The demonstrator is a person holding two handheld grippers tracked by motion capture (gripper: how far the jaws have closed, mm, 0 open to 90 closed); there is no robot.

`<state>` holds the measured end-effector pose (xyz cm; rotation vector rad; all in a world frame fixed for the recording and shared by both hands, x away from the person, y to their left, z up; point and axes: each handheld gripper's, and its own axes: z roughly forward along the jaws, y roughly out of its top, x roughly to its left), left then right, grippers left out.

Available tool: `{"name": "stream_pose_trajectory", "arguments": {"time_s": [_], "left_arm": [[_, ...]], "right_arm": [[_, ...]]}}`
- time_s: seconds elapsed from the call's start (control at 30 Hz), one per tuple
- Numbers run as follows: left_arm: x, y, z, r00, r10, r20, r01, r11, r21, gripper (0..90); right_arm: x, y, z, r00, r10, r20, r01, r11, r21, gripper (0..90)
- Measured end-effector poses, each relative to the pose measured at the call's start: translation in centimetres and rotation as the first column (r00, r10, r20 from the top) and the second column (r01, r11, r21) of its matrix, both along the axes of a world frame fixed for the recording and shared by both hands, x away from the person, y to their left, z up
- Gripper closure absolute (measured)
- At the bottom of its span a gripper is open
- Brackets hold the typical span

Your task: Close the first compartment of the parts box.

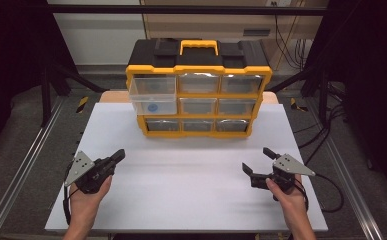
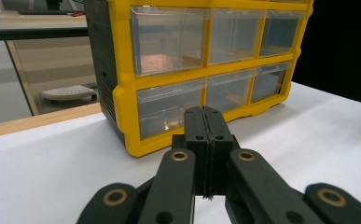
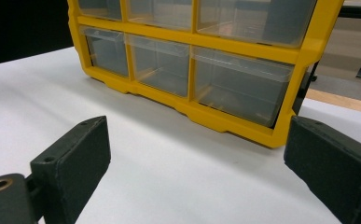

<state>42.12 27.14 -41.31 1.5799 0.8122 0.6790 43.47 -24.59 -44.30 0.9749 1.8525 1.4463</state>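
Observation:
A yellow and black drawer cabinet (image 1: 199, 90) with clear drawers stands at the far middle of the white table (image 1: 191, 170). Its top-left drawer (image 1: 153, 95) is pulled out and holds a small blue-marked item. My left gripper (image 1: 118, 155) rests at the near left, held by a hand, its jaws pressed together with nothing between them. In the left gripper view the left gripper (image 2: 205, 122) points at the cabinet (image 2: 201, 70). My right gripper (image 1: 257, 161) sits at the near right with jaws wide apart and empty. The right gripper (image 3: 197, 154) faces the cabinet's lower drawers (image 3: 192, 65).
A yellow carry handle (image 1: 199, 46) tops the cabinet. Metal rails (image 1: 26, 165) run along both sides of the table. Black frame legs and cables lie at the right (image 1: 331, 145). A wooden board edge (image 1: 113, 96) shows behind the table.

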Motion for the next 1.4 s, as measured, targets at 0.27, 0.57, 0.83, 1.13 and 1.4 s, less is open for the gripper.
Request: {"name": "stream_pose_trajectory", "arguments": {"time_s": [0.27, 0.57, 0.83, 1.13, 1.4], "left_arm": [[-0.1, -0.8, 0.1, 0.9997, -0.003, -0.024, 0.003, 0.9998, -0.018, 90.0], [-0.2, -1.4, 0.5, 0.9994, -0.008, -0.035, 0.007, 0.9999, -0.015, 90.0], [0.8, -2.2, 1.8, 0.9994, -0.014, -0.03, 0.014, 0.9999, -0.008, 90.0], [1.8, -3.7, 4.5, 0.9994, -0.035, 0.003, 0.035, 0.9994, -0.003, 90.0], [2.8, -4.4, 7.1, 0.9989, -0.038, 0.028, 0.038, 0.9993, 0.0, 90.0]], "right_arm": [[0.0, -0.2, 0.0, 0.9999, 0.003, 0.012, -0.002, 0.9999, -0.011, 7.1], [-0.1, -0.5, 0.2, 0.9996, 0.004, 0.029, -0.004, 1.0, -0.001, 6.9], [-0.2, -0.5, 0.2, 0.9995, -0.002, 0.032, 0.002, 1.0, -0.006, 6.6], [-0.3, -0.1, 0.1, 0.9997, 0.019, 0.017, -0.019, 0.9997, -0.018, 6.0], [-0.4, -0.1, 0.2, 0.9997, 0.017, 0.017, -0.017, 0.9997, -0.019, 5.8]]}}
